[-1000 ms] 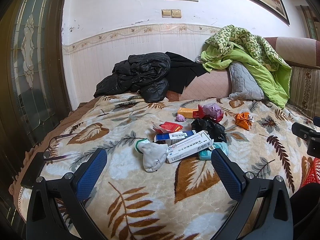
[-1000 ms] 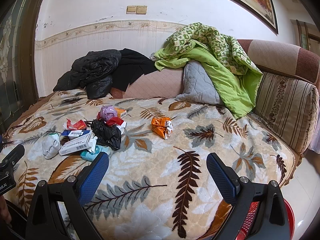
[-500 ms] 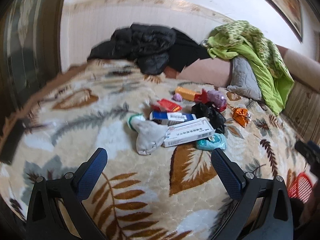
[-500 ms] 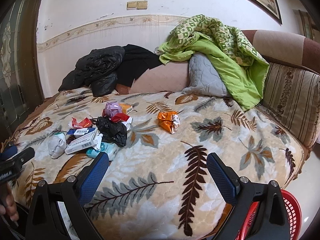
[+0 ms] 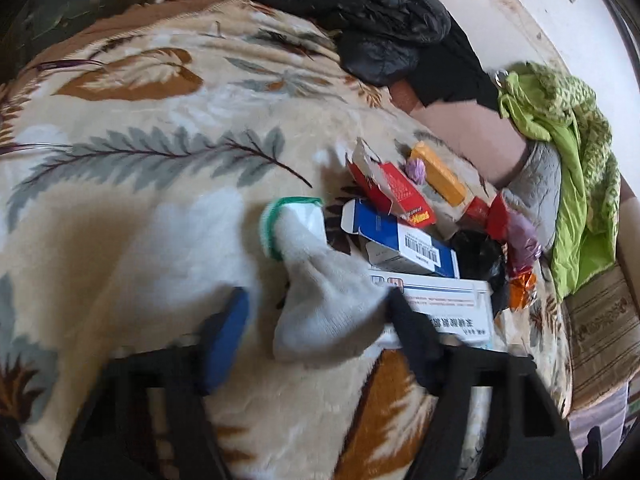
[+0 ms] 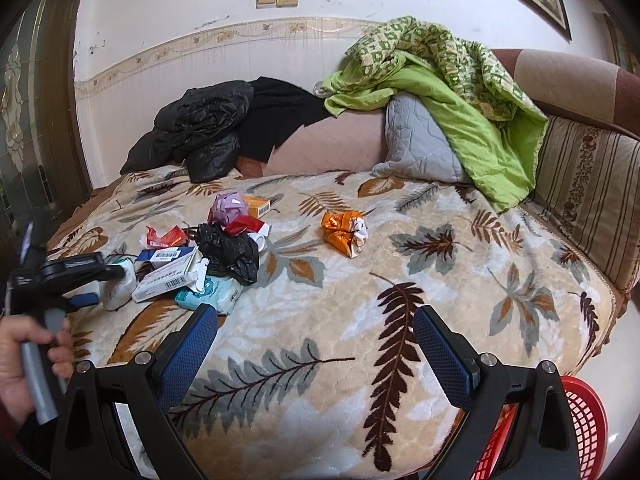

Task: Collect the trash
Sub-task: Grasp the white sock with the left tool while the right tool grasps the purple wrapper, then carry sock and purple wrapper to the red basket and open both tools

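Note:
A pile of trash lies on the leaf-patterned blanket (image 5: 140, 208): a grey sock with a green cuff (image 5: 320, 280), a white carton (image 5: 448, 300), a blue box (image 5: 400, 240), a red box (image 5: 396, 192) and a black bag (image 5: 476, 248). My left gripper (image 5: 316, 300) points down at the sock, its jaws closing around it. The right finger touches the sock's edge and the left finger stands clear of it. In the right wrist view an orange foil wrapper (image 6: 344, 232) lies apart from the pile. My right gripper (image 6: 316, 320) hangs open over the bare blanket, holding nothing.
A red mesh basket (image 6: 580, 420) stands on the floor at the bed's near right corner. Black jackets (image 6: 200, 128), a grey pillow (image 6: 416, 148) and a green quilt (image 6: 460, 88) are heaped against the back. A hand (image 6: 28, 352) holds the left gripper's handle.
The left gripper has swung down and forward to the sock, rolled, and its jaws have narrowed around it. The right gripper has barely moved.

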